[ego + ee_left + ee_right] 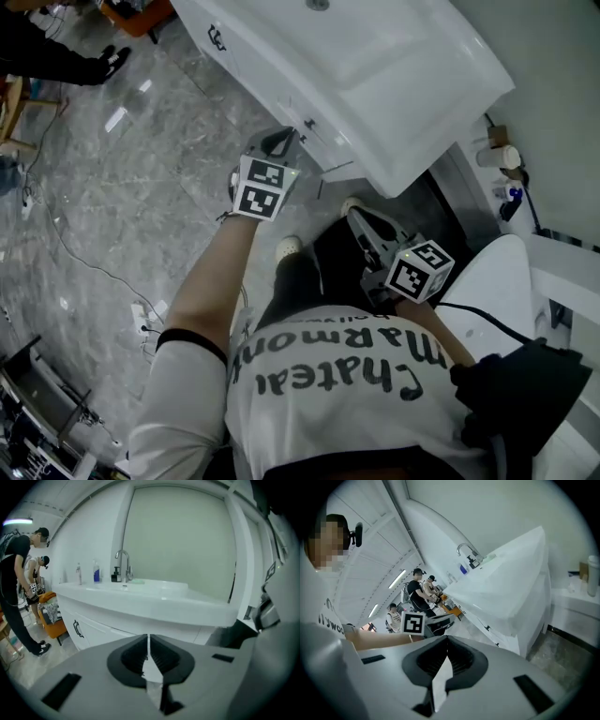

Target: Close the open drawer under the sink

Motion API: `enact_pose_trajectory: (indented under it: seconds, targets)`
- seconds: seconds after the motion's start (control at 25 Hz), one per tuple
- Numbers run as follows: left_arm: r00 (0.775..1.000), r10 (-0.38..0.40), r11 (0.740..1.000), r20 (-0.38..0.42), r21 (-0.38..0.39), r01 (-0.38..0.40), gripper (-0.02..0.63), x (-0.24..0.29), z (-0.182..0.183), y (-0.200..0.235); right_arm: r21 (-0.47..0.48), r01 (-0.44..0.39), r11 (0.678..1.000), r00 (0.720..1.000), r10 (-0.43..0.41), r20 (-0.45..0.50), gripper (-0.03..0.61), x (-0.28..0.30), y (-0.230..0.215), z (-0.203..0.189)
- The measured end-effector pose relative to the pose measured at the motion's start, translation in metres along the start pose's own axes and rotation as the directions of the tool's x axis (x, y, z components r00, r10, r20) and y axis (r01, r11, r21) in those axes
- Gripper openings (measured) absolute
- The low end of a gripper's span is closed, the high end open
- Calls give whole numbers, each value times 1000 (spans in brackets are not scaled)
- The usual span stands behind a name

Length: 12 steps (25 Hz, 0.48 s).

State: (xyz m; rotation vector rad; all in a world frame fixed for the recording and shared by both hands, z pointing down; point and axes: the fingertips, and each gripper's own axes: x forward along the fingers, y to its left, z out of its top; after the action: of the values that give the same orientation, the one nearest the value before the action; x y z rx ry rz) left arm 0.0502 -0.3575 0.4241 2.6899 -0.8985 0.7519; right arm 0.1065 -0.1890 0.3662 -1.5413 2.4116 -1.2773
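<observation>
Marble floor (122, 187), white sink (375, 56) ahead — the drawer (317, 141) just beyond the left gripper (279, 141) looks flush, seemingly already closed; left and right gripper (358, 214) jaws together, empty — little seems left

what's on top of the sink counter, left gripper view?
A faucet, blue bottle, small clear bottle and dark dispenser. There the rim of the basin hides its inside.

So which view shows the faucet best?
The left gripper view: the faucet stands upright and unblocked on the sink. The right gripper view catches it small, tilted and far off. The head view shows the sink from above, with the faucet out of frame.
</observation>
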Motion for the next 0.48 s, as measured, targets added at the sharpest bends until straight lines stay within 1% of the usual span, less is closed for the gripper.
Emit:
enact_pose_trajectory:
  seconds: [0.08, 0.16, 0.2, 0.28, 0.36, 0.4, 0.44, 0.48]
  targets:
    - [1000, -7, 1000, 29, -28, 8, 21, -34, 30, -22, -25, 14, 1000, 1000, -13, 24, 11, -24, 10, 19]
    - [999, -21, 998, 43, -66, 24, 21, -67, 44, -38, -53, 8, 999, 1000, -7, 22, 11, -35, 21, 28]
    - [998, -37, 997, 55, -71, 41, 21, -84, 46, -45, -71, 1, 997, 1000, 1, 23, 11, -35, 26, 29]
    - [993, -76, 996, 91, -47, 81, 21, -119, 46, -59, -106, -2, 994, 999, 6, 37, 9, -34, 35, 32]
    - [987, -103, 994, 125, -24, 107, 21, -154, 39, -72, -120, 6, 993, 998, 1, 60, 9, -40, 43, 37]
    - [985, -106, 993, 138, -33, 111, 21, -172, 33, -78, -122, 11, 993, 998, -3, 69, 10, -45, 48, 39]
    - [984, -98, 992, 149, -61, 108, 20, -189, 25, -81, -122, 14, 992, 997, -5, 76, 10, -50, 53, 40]
    - [984, -80, 989, 158, -108, 98, 18, -205, 17, -81, -124, 16, 992, 997, -6, 80, 9, -55, 59, 42]
